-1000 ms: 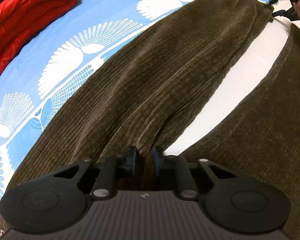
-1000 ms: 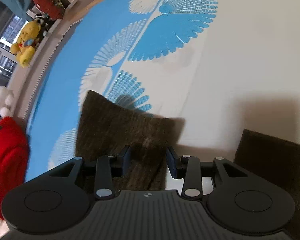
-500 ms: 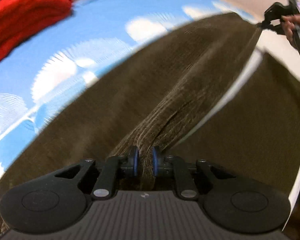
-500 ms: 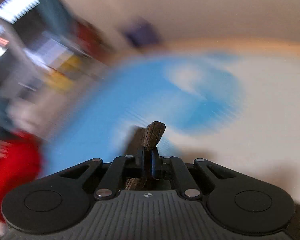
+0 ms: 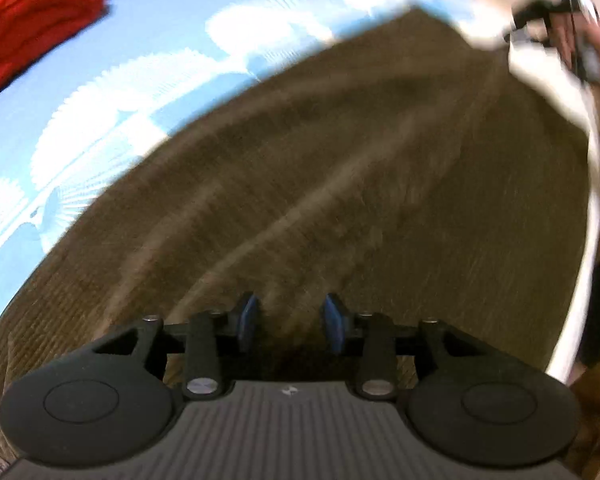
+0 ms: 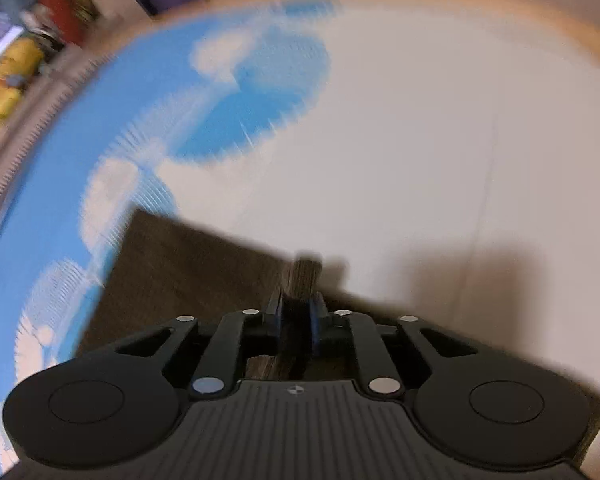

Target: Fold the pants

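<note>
Brown corduroy pants (image 5: 340, 184) lie spread on a blue and white patterned bed sheet (image 5: 100, 92), one leg folded over the other. My left gripper (image 5: 292, 320) is open just above the cloth near the waist end, holding nothing. My right gripper (image 6: 296, 316) is shut on the pants' leg hem (image 6: 306, 280) and holds it above the sheet; it also shows far off in the left wrist view (image 5: 540, 20). More of the pants (image 6: 180, 264) lies below it. Both views are blurred by motion.
A folded red garment (image 5: 32, 12) lies at the sheet's far left. A yellow plush toy (image 6: 8, 80) and other items sit on a ledge beyond the bed. The white part of the sheet (image 6: 440, 140) stretches ahead of the right gripper.
My left gripper has opened and let go of the pants. My right gripper closed on the leg hem and carried it across, so one leg now covers the other and the white gap is gone.
</note>
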The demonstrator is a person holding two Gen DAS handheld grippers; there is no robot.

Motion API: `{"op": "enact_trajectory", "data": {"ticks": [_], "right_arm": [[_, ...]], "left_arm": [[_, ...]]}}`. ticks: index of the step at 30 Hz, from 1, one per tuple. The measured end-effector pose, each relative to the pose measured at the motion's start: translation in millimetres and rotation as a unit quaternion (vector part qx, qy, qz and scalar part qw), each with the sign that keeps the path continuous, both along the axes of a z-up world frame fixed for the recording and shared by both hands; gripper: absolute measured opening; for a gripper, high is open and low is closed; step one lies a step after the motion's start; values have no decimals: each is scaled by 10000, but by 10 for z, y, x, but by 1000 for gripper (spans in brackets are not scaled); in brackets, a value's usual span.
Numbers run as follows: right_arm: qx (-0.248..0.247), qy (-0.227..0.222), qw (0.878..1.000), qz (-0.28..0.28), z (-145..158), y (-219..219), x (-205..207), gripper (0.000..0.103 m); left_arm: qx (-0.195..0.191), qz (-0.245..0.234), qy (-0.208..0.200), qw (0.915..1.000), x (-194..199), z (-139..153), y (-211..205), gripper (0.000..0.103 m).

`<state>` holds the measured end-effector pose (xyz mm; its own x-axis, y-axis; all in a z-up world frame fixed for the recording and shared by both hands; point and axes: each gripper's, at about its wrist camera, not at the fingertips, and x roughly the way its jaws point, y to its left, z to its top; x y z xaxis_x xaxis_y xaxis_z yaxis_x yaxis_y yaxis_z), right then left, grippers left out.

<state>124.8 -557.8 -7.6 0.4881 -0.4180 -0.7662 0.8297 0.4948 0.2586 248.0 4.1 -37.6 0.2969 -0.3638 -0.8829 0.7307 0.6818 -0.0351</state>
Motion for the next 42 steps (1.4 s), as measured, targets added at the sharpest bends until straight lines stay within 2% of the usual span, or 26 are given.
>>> {"op": "enact_trajectory", "data": {"ticks": [1, 2, 3, 5, 7, 9, 11, 12, 13, 15, 16, 18, 20, 21, 22, 23, 25, 26, 28, 29, 32, 35, 37, 39, 40, 42], "right_arm": [[-400, -1, 9991, 136, 110, 93, 34, 31], [-656, -33, 9972, 366, 193, 199, 78, 36], [-695, -90, 9957, 612, 228, 247, 127, 44], [-276, -433, 9887, 1408, 245, 376, 197, 45], [193, -609, 9697, 2359, 183, 542, 315, 46], [525, -183, 9480, 3133, -48, 718, 465, 47], [501, 807, 9369, 3363, -396, 854, 592, 47], [432, 1090, 9333, 3395, -522, 867, 602, 44], [197, 1003, 9327, 3458, -501, 887, 607, 43], [61, 1011, 9400, 3258, -384, 915, 652, 44], [-5, 760, 9458, 3157, -281, 943, 616, 46], [-87, 180, 9476, 3189, -51, 1003, 591, 45], [-278, -241, 9470, 3192, 212, 1108, 520, 45], [-386, -432, 9454, 3208, 344, 1165, 462, 45], [-513, -667, 9417, 3257, 491, 1246, 383, 45], [-624, -826, 9375, 3323, 571, 1296, 290, 45], [-1034, -1127, 9240, 3506, 787, 1441, 78, 45], [-1254, -1237, 9160, 3604, 852, 1513, -31, 46], [-1654, -1229, 9041, 3743, 924, 1640, -234, 52], [-1777, -1124, 9026, 3755, 909, 1656, -303, 53], [-1561, -760, 9146, 3651, 828, 1600, -382, 56], [-1628, -631, 9214, 3473, 792, 1534, -382, 56], [-1573, -435, 9248, 3436, 756, 1476, -362, 56], [-1516, -335, 9264, 3432, 710, 1437, -327, 56], [-1503, -306, 9269, 3424, 702, 1479, -345, 56], [-1483, -234, 9291, 3380, 687, 1476, -339, 56]], "left_arm": [[-207, 243, -21, 9995, 56, 78, 157, 43], [-362, 525, -52, 9980, 93, 138, 321, 43], [-479, 823, -66, 9954, 149, 186, 501, 43], [-663, 1352, 15, 9886, 234, 223, 859, 42], [-596, 1701, 101, 9836, 271, 140, 1176, 41], [-252, 2054, 405, 9775, 298, -101, 1437, 37], [313, 2410, 856, 9662, 322, -467, 1658, 29], [259, 2366, 852, 9675, 274, -533, 1722, 28], [174, 2229, 724, 9720, 233, -490, 1745, 28], [77, 2330, 573, 9708, 217, -342, 1847, 29], [-142, 2414, 368, 9696, 198, -232, 1931, 32], [-633, 2807, 7, 9577, 228, -48, 2158, 42], [-834, 3480, -417, 9328, 277, 58, 2453, 52], [-907, 3832, -596, 9173, 287, 70, 2607, 55], [-959, 4079, -669, 9055, 318, 58, 2720, 60], [-975, 4258, -690, 8969, 349, 25, 2823, 60], [-1026, 4407, -701, 8890, 376, -75, 2935, 65], [-1045, 4454, -659, 8868, 387, -129, 3004, 73], [-913, 4476, -523, 8880, 463, -258, 3047, 76], [-889, 4465, -518, 8888, 440, -307, 3077, 78], [-910, 4551, -390, 8849, 510, -457, 3134, 81], [-1020, 4636, -298, 8796, 603, -540, 3135, 83], [-1003, 4600, -228, 8819, 671, -596, 3077, 83], [-775, 4575, -319, 8853, 713, -605, 2988, 84], [-637, 4560, -347, 8870, 733, -603, 2952, 82], [-486, 4583, -363, 8867, 754, -580, 2925, 69]]}}
